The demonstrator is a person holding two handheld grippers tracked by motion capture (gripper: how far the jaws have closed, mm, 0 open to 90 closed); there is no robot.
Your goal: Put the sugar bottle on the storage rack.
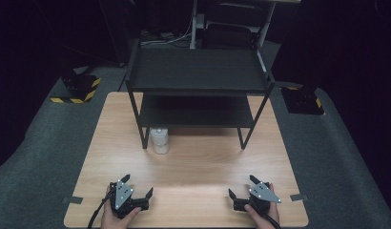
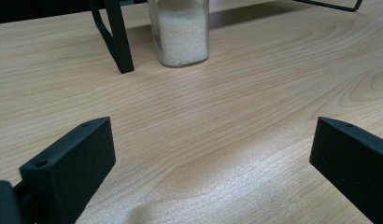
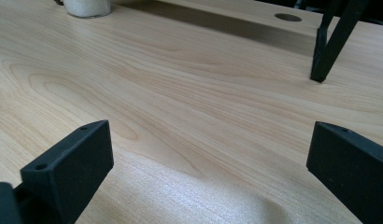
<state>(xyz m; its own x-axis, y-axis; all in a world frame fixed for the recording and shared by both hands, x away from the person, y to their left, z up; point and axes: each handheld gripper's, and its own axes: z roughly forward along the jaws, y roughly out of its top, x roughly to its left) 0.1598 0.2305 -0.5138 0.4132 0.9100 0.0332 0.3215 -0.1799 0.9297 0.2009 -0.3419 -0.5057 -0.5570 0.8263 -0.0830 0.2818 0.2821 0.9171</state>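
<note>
A clear jar of white grains (image 1: 159,140) stands on the wooden table (image 1: 198,162) beside the front left leg of a black two-tier shelf rack (image 1: 198,71). The left gripper view has the jar (image 2: 180,30) ahead, right of the rack leg (image 2: 116,37). My left gripper (image 1: 137,185) rests open near the table's front left, nothing between its jaws. My right gripper (image 1: 242,186) rests open near the front right, also holding nothing. In the right gripper view the jar's base (image 3: 87,7) is at the far top left and a rack leg (image 3: 332,42) at the right.
Both rack tiers look bare. A round hole (image 3: 287,17) is in the table top under the rack. Dark carpet surrounds the table, with black-and-yellow striped blocks (image 1: 79,88) at the back left and a dark block (image 1: 303,100) at the back right. Chair and desk legs stand behind.
</note>
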